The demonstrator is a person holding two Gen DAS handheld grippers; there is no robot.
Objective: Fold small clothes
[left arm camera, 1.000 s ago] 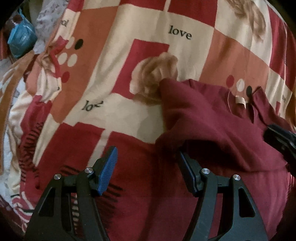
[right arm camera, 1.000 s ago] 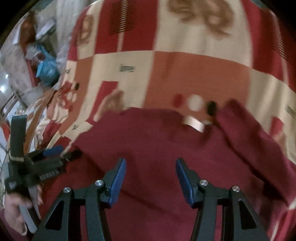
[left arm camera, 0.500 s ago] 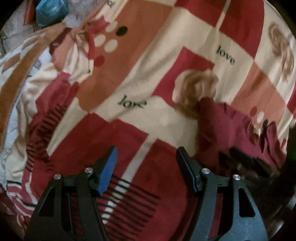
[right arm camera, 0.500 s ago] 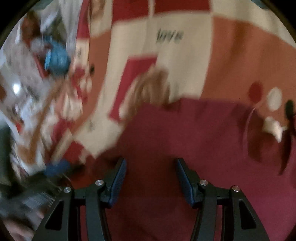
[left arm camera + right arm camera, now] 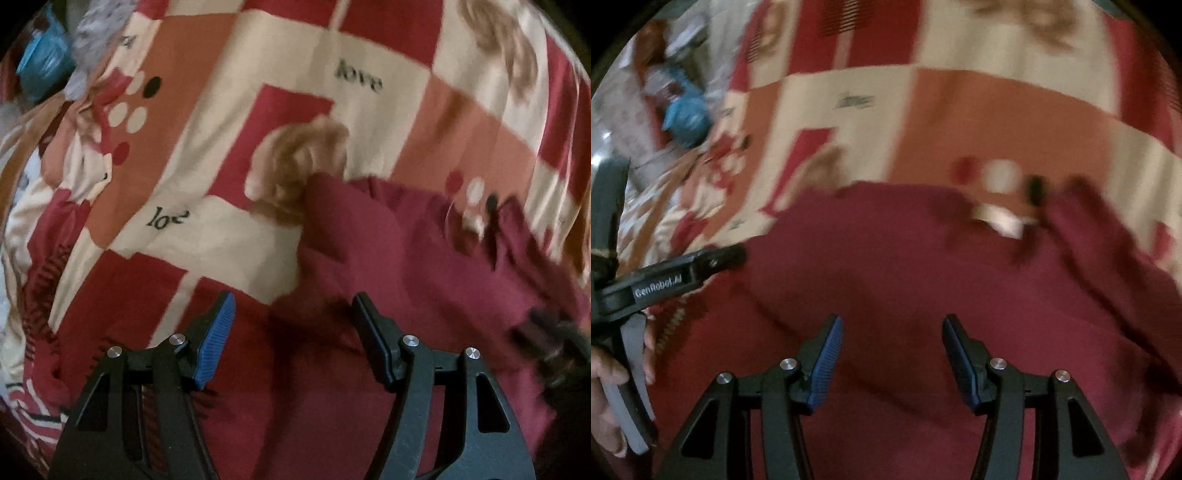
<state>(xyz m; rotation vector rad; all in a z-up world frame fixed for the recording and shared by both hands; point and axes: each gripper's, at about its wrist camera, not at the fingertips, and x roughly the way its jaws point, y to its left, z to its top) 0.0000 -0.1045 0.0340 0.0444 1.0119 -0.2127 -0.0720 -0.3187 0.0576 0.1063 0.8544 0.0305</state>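
A small dark red garment (image 5: 406, 251) lies spread on a patterned bedsheet (image 5: 258, 55), its neck label (image 5: 1001, 221) at the far side. My left gripper (image 5: 293, 332) hovers open over the garment's left edge with nothing between its fingers. In the right wrist view the same garment (image 5: 905, 266) fills the middle, and my right gripper (image 5: 892, 350) stands open above it, empty. The left gripper (image 5: 727, 254) shows at the left of that view, held by a hand (image 5: 605, 376). The right gripper's tip (image 5: 554, 339) appears blurred at the right edge of the left wrist view.
The sheet is red, cream and orange with "love" prints (image 5: 358, 77). A blue bag (image 5: 687, 118) and clutter lie beyond the bed's far left corner. Bunched sheet folds (image 5: 55, 229) sit along the left side.
Both views swung away to the left half a second ago and have come back to nearly where they were a second ago. Both grippers stayed open and empty.
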